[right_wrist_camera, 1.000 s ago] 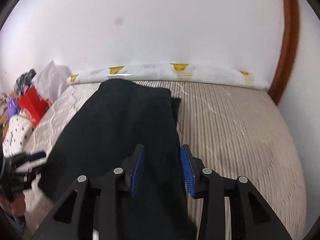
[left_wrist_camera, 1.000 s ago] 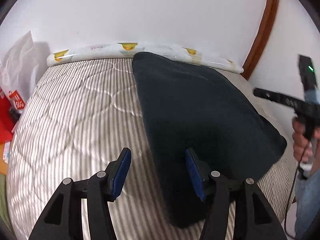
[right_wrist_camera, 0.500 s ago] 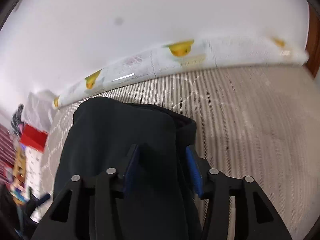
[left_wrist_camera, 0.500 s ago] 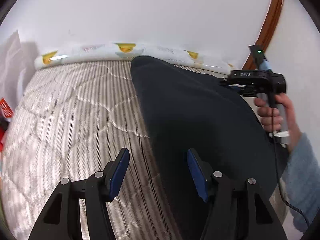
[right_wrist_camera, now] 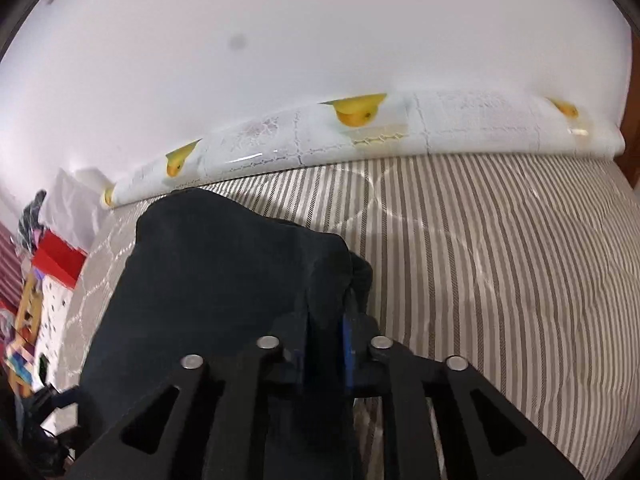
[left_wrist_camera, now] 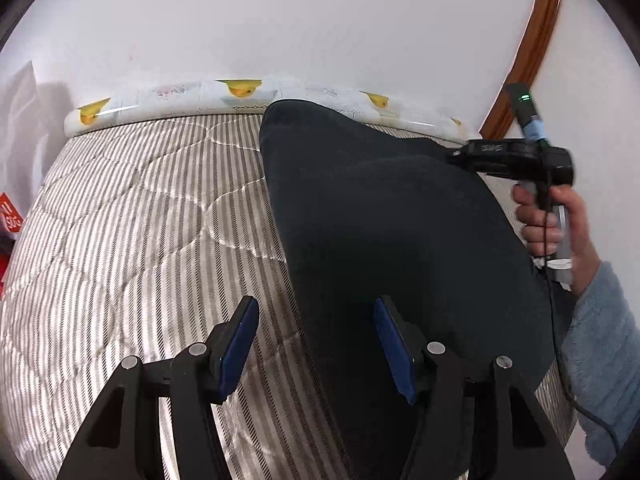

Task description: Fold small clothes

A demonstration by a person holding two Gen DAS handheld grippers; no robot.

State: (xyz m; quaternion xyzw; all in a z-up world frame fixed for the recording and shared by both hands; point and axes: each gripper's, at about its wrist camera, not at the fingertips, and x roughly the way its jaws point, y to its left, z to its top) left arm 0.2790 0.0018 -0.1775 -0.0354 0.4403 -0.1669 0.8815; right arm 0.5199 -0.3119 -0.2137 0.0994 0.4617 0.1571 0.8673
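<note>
1. Right tongs [right_wrist_camera: 326,334] have just closed, pinching the dark garment's [left_wrist_camera: 392,220] far right edge; left tongs [left_wrist_camera: 316,344] gape wide, straddling its left edge, gripping nothing.
2. Garment lies flat on the bed [left_wrist_camera: 132,220] (fold looks barely begun).
3. Open mattress both sides; wall [left_wrist_camera: 300,20] close behind.

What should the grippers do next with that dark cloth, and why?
Probably close the left gripper on the cloth edge. The right gripper has just closed on its far edge, while the left's jaws stand open astride the near one.
</note>
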